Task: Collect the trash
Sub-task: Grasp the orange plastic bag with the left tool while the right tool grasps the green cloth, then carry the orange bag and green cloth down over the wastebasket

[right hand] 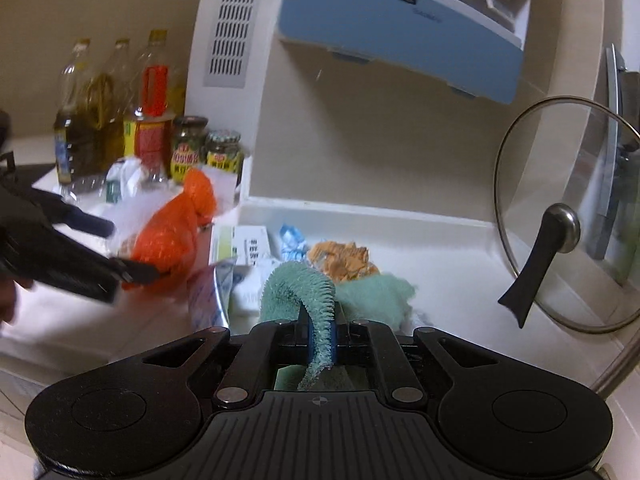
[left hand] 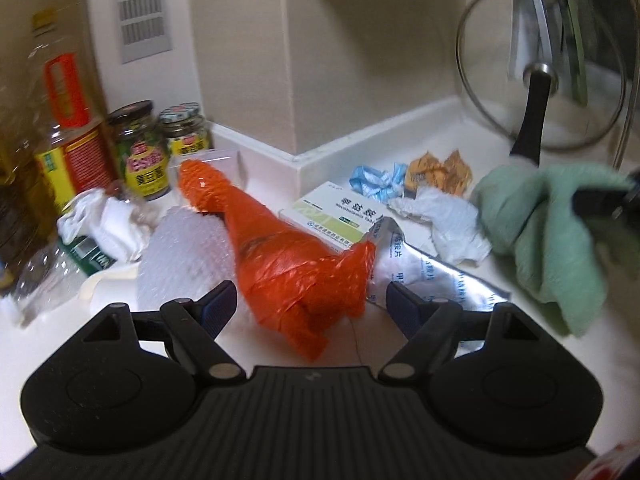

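An orange plastic bag (left hand: 280, 256) lies on the white counter (left hand: 48, 328), its near end between the fingers of my open left gripper (left hand: 310, 304). Around it lie bubble wrap (left hand: 184, 256), a medicine box (left hand: 332, 212), a silver foil pack (left hand: 424, 268), white crumpled paper (left hand: 444, 216), a blue wrapper (left hand: 376, 180) and an orange-brown wrapper (left hand: 440, 172). My right gripper (right hand: 320, 332) is shut on a green cloth (right hand: 304, 296). The right wrist view also shows the left gripper (right hand: 116, 248) at the orange bag (right hand: 172, 236).
Oil bottles (left hand: 60, 120) and sauce jars (left hand: 140, 152) stand at the back left, with a clear bottle and white paper (left hand: 108, 224) in front. A glass pot lid (right hand: 560, 216) leans at the right wall. A blue range hood (right hand: 400, 28) hangs above.
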Action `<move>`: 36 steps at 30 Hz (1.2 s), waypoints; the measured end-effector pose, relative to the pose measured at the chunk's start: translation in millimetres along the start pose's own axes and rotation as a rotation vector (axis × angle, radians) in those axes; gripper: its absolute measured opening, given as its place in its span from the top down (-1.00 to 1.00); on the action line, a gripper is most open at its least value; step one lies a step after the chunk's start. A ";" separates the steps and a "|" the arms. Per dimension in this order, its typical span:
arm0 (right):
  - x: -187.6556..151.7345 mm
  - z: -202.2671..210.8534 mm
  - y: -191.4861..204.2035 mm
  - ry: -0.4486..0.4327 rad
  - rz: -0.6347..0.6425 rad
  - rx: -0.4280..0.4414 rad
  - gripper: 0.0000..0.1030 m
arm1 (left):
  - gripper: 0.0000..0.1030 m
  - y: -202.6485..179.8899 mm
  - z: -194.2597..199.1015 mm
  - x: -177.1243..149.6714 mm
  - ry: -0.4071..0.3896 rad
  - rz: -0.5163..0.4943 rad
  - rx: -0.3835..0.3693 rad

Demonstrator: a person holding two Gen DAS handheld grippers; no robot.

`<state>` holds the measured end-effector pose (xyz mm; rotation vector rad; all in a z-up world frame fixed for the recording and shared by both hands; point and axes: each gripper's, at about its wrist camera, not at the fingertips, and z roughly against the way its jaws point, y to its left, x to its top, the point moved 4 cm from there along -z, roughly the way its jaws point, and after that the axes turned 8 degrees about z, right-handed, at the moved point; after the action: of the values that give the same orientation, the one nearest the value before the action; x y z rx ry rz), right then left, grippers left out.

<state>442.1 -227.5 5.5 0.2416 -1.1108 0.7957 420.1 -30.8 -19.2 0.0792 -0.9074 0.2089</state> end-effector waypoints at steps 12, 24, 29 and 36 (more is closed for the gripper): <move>13.9 -3.7 -14.8 -0.025 -0.021 0.008 0.86 | 0.53 8.5 -11.8 11.9 -0.023 -0.052 0.076; 75.5 23.4 -31.0 -0.163 0.022 -0.019 0.86 | 0.56 35.0 55.0 50.4 -0.156 0.096 -0.026; 101.5 50.0 -32.8 -0.232 0.025 -0.050 0.86 | 0.56 38.5 85.4 48.0 -0.174 0.128 -0.085; 125.5 89.9 -19.3 -0.306 0.056 -0.103 0.86 | 0.56 42.3 121.1 29.1 -0.176 0.150 -0.164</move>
<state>417.8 -233.9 159.0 0.2519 -1.4482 0.7640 334.8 -4.2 77.2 -0.1250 -1.1037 0.2686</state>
